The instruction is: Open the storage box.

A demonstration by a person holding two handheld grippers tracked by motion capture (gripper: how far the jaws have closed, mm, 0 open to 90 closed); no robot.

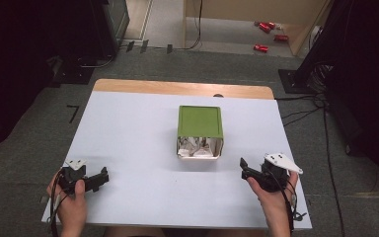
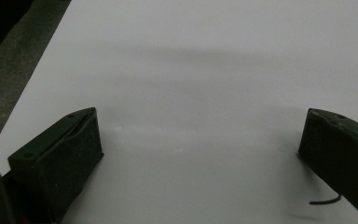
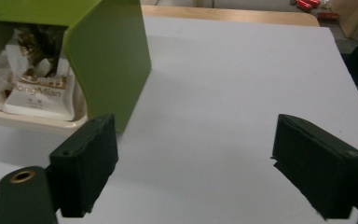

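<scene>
Risk as I see it: both hand-held grippers — left, right — gape empty on the desk; a clumsy right reach could shove the bin and spill its packets.

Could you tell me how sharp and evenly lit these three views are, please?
High view: table bright, dark corners, green box fairly sharp. Left gripper view: soft shadow bands on the white surface, left gripper jaws slightly blurred. Right gripper view: right gripper jaws soft, packet lettering readable.
</scene>
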